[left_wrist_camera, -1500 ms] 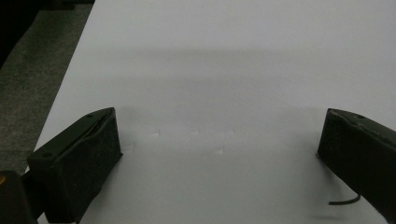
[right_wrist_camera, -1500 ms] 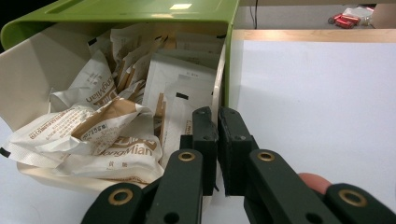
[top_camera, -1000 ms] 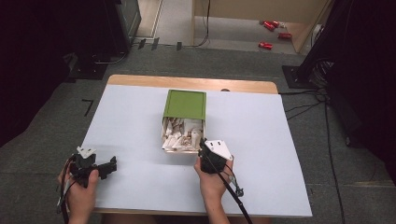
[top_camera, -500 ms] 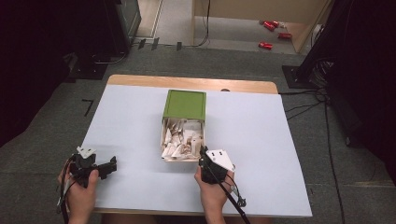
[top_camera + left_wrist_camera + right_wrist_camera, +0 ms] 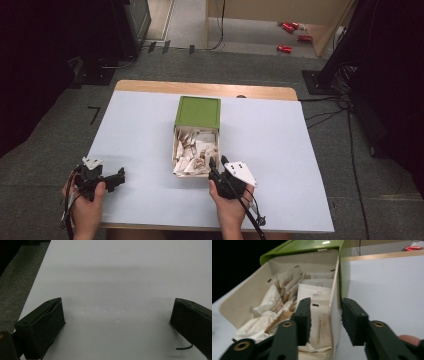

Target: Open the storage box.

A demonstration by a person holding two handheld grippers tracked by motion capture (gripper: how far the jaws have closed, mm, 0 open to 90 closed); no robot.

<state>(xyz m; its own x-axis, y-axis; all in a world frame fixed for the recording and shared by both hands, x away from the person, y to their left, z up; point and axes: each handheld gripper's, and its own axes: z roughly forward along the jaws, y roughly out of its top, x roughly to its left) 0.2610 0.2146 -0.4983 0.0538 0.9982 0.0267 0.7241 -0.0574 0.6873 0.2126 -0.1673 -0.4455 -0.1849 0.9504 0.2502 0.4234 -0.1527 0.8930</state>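
Looks like a lab or studio recording setup: white-covered table on grey carpet, black curtains, cables running around.

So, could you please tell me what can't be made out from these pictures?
- Print on the packets in the drawer: blurred in the right gripper view, too small in the high view.
- Packets farther back: hidden under the green box in the high view.
- Whether the right gripper touches the drawer's side wall, which its jaws straddle: unclear.
- Red items on the floor: too small to identify.
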